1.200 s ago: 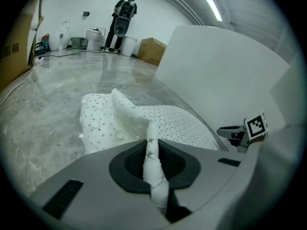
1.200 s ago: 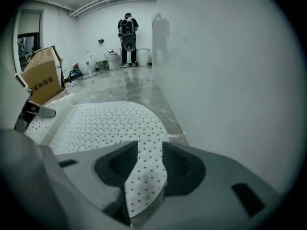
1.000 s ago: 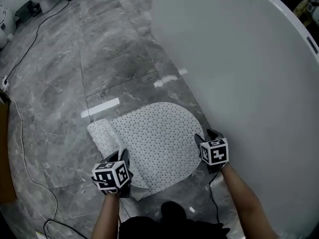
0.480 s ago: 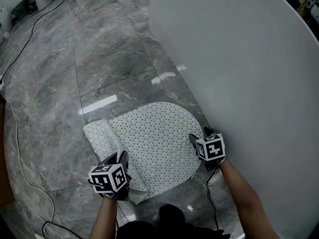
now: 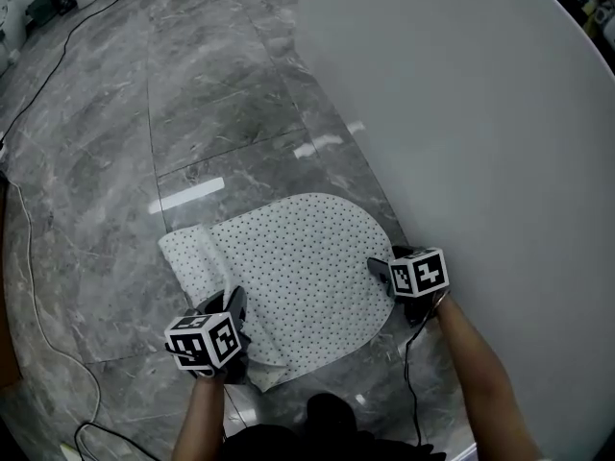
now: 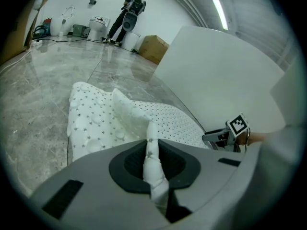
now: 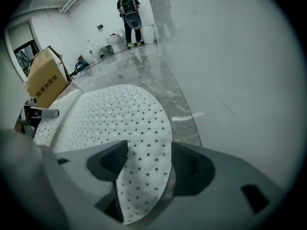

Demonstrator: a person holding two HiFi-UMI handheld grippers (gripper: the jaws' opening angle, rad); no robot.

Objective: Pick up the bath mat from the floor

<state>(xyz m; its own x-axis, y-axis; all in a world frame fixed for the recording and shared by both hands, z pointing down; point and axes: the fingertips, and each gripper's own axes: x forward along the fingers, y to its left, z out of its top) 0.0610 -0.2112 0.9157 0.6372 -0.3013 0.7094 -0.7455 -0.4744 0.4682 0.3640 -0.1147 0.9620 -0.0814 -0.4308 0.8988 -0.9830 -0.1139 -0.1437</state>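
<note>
The white bath mat (image 5: pixel 293 257), dotted with small holes, lies on the grey marble floor, its left end folded up. My left gripper (image 5: pixel 231 323) is at the mat's near left corner. In the left gripper view it (image 6: pixel 151 145) is shut on a pinched ridge of the mat (image 6: pixel 103 116). My right gripper (image 5: pixel 382 275) is at the mat's right edge beside the tub. Its jaws have just been opening, and in the right gripper view they (image 7: pixel 146 163) stand wide open with the rounded edge of the mat (image 7: pixel 120 114) between them, unpressed.
The white curved tub wall (image 5: pixel 480 142) rises right beside the right gripper. A black cable (image 5: pixel 36 286) runs along the floor at the left. Far off are a cardboard box (image 7: pixel 45 75), a toilet (image 6: pixel 98 25) and a standing person (image 7: pixel 128 6).
The right gripper has sunk a little and tipped further down at the mat's right edge. The left gripper has kept its place and its hold on the mat's corner.
</note>
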